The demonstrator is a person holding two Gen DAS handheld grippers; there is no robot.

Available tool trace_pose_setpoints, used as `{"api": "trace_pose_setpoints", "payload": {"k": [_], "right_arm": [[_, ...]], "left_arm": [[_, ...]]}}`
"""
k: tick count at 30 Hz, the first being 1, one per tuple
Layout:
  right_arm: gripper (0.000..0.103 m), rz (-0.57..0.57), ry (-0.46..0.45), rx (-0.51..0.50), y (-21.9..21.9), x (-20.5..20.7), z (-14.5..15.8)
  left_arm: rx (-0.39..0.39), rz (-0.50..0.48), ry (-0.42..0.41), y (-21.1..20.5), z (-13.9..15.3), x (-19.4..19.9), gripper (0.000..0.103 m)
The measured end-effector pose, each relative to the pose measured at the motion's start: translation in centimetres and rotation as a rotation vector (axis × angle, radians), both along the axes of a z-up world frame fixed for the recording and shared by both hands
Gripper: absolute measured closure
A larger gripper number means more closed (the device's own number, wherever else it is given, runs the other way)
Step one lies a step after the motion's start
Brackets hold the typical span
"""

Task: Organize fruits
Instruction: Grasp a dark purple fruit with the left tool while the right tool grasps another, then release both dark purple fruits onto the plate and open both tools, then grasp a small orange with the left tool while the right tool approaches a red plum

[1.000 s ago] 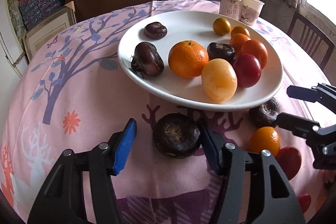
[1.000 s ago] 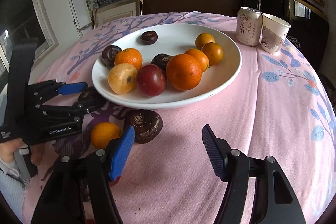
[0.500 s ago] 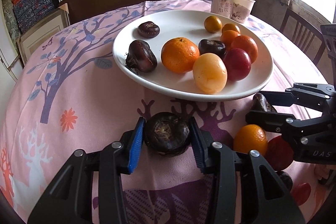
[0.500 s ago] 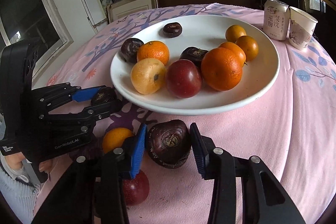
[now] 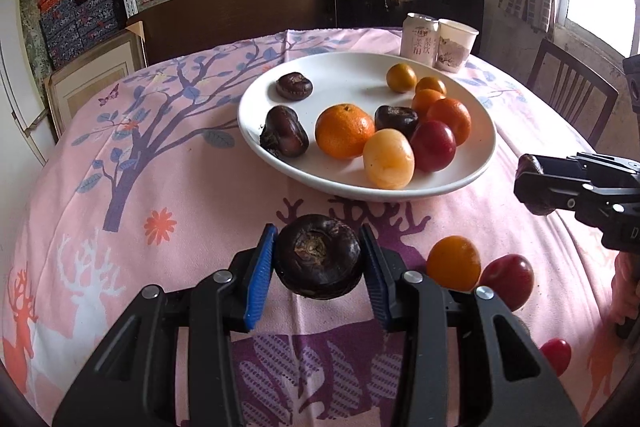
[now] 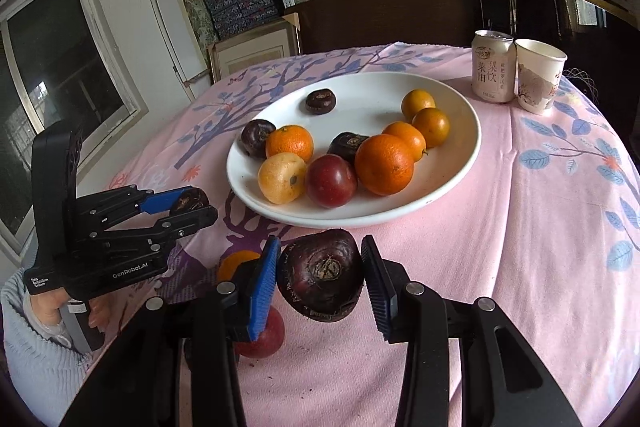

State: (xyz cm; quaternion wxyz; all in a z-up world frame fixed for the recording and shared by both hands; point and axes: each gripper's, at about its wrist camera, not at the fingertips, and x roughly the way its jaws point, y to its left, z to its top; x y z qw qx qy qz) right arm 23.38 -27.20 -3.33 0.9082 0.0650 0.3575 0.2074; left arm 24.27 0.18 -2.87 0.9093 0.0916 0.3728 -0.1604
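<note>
My left gripper (image 5: pixel 318 269) is shut on a dark water chestnut (image 5: pixel 318 257) and holds it above the cloth, in front of the white plate (image 5: pixel 460 183). My right gripper (image 6: pixel 320 277) is shut on another dark water chestnut (image 6: pixel 320 273), also lifted in front of the plate (image 6: pixel 460 179). The plate holds several oranges, a red plum, a yellow fruit and three dark chestnuts. A small orange (image 5: pixel 454 263) and two red fruits (image 5: pixel 508 281) lie on the cloth between the grippers. The left gripper also shows in the right wrist view (image 6: pixel 188 209), the right one in the left wrist view (image 5: pixel 532 185).
A drink can (image 6: pixel 492 67) and a paper cup (image 6: pixel 538 81) stand behind the plate at the far right. The round table has a pink patterned cloth (image 6: pixel 540 227). A wooden chair (image 5: pixel 572 99) stands to the right. Shelves of boxes line the back wall.
Both grippers closed on a chestnut each, the left first, and lifted them off the cloth. The right gripper moved left to reach its chestnut.
</note>
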Motion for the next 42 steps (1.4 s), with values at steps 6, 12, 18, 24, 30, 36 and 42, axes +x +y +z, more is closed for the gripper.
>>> {"api": "trace_pose_setpoints", "payload": {"k": [6,12,18,24,30,36,42], "right_arm": [[0.061,-0.043,-0.008,0.071,-1.9,2.6,2.1],[0.061,-0.061,0.017,0.069,-1.0,8.5,2.6],[0.056,-0.075,0.019,0.048,0.8,13.0,1.6],[0.041,-0.102,-0.007,0.101,-0.4,11.3,2.2],[0.032,-0.135,-0.032,0.141,-2.3,6.7,2.4],[0.025,-0.163,-0.051,0.122,-3.7,1.5,0.9],[0.013,-0.178,-0.075,0.131,-4.5,-1.0,0.9]], "left_arm": [[-0.047,0.006,-0.022,-1.0,3.0,2.1,0.063],[-0.025,0.027,-0.023,-3.3,4.4,8.1,0.063],[-0.037,0.087,-0.003,-3.8,2.9,12.4,0.057],[-0.072,0.123,-0.038,-2.1,3.0,10.9,0.034],[-0.088,0.152,-0.07,0.1,3.4,5.8,0.021],[-0.071,0.122,-0.039,0.8,1.1,0.0,0.019],[-0.013,0.027,-0.042,-1.2,-0.4,-3.5,0.014]]}}
